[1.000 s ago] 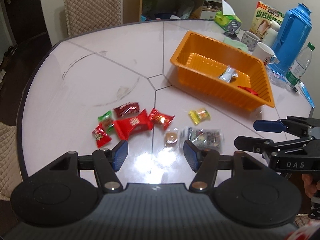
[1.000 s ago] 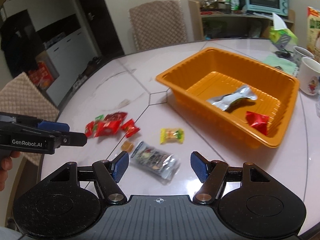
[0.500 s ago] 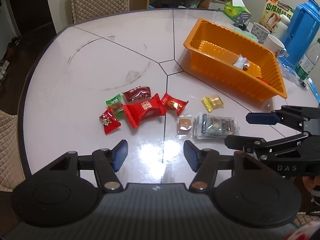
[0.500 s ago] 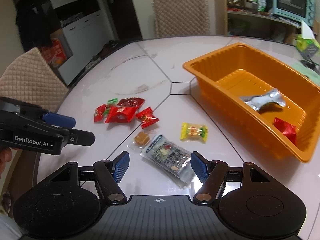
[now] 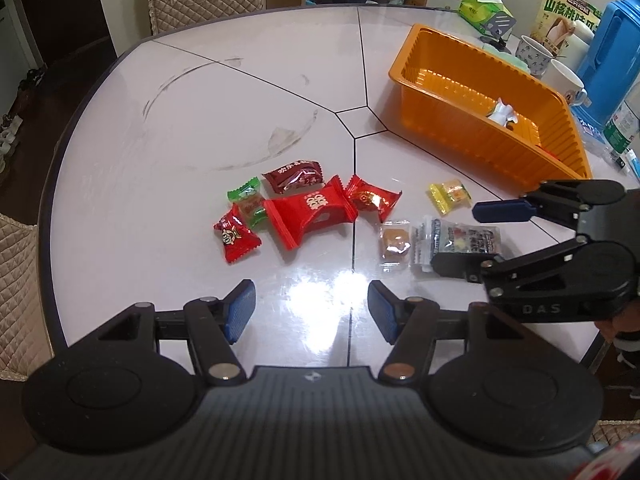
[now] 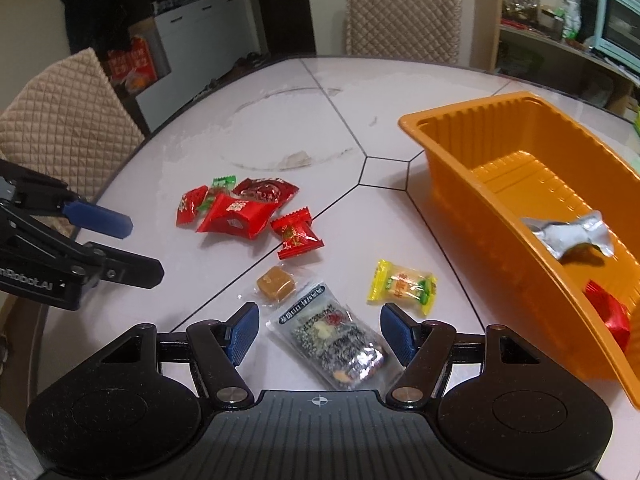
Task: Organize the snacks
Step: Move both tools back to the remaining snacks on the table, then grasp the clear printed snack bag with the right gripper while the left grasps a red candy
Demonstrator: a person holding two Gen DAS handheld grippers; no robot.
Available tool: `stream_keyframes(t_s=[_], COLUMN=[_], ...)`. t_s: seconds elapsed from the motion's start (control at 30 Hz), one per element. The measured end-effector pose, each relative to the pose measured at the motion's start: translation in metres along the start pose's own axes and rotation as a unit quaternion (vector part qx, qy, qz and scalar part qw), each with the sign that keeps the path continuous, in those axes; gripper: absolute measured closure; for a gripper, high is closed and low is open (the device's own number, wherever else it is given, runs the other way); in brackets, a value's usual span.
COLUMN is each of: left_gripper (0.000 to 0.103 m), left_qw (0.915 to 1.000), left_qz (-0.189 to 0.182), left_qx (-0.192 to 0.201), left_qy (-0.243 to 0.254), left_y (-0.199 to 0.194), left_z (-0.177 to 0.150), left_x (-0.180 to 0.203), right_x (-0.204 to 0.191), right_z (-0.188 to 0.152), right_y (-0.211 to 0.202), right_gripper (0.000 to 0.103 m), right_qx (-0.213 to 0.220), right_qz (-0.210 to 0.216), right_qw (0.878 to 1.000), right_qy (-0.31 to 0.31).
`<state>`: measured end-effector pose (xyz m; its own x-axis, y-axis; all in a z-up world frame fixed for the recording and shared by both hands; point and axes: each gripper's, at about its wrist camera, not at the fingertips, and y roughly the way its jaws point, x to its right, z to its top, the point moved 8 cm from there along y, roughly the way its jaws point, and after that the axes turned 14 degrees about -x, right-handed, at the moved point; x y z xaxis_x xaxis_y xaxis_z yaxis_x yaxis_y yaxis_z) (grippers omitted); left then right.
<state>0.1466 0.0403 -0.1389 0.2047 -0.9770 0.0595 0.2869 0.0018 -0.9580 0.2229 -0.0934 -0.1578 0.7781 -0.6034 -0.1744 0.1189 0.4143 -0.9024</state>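
Note:
An orange tray (image 5: pixel 472 136) (image 6: pixel 460 184) holds a silver wrapper (image 6: pixel 572 234) and a red wrapper (image 6: pixel 608 314). Loose on the table lie a large red packet (image 5: pixel 308 214), a dark red packet (image 5: pixel 294 176), a green candy (image 5: pixel 248 200), two small red candies (image 5: pixel 236 238) (image 5: pixel 370 200), a yellow candy (image 6: pixel 402 286), a wrapped caramel (image 6: pixel 276 284) and a clear mixed-snack packet (image 6: pixel 332 344). My right gripper (image 6: pixel 320 324) (image 5: pixel 456 236) is open and low, straddling the clear packet without pressing it. My left gripper (image 5: pixel 312 304) (image 6: pixel 138 248) is open and empty, short of the red cluster.
A blue thermos (image 5: pixel 608 40), two mugs (image 5: pixel 564 80), a tissue box (image 5: pixel 480 8), a snack box (image 5: pixel 568 12) and a water bottle (image 5: pixel 620 128) crowd the far right behind the tray. Quilted chairs (image 6: pixel 52 120) (image 6: pixel 400 12) stand at the table's rim.
My right gripper has rolled and dropped toward the table, bringing the clear packet between its fingers. My left gripper has edged lower and closer to the red candies.

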Motion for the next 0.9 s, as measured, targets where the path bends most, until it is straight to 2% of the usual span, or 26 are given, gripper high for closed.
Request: stream_keyframes(t_s=[0.33, 0.47, 0.9], left_gripper=[0.044, 0.044, 0.044], left_qw=[1.0, 1.0, 1.0], left_qz=[0.002, 0.002, 0.004], left_qx=[-0.004, -0.005, -0.004], left_qy=[0.0, 0.0, 0.0], left_y=[0.006, 0.008, 0.011], left_z=[0.002, 0.003, 0.0], left_x=[-0.006, -0.008, -0.014], right_x=[-0.004, -0.013, -0.016], right_z=[-0.001, -0.006, -0.006], right_y=[0.016, 0.014, 0.022], right_gripper=[0.035, 0.045, 0.054], right_qx=[-0.025, -0.036, -0.029], right_qz=[-0.012, -0.017, -0.028], right_qw=[0.999, 0.999, 0.999], right_qy=[-0.019, -0.027, -0.008])
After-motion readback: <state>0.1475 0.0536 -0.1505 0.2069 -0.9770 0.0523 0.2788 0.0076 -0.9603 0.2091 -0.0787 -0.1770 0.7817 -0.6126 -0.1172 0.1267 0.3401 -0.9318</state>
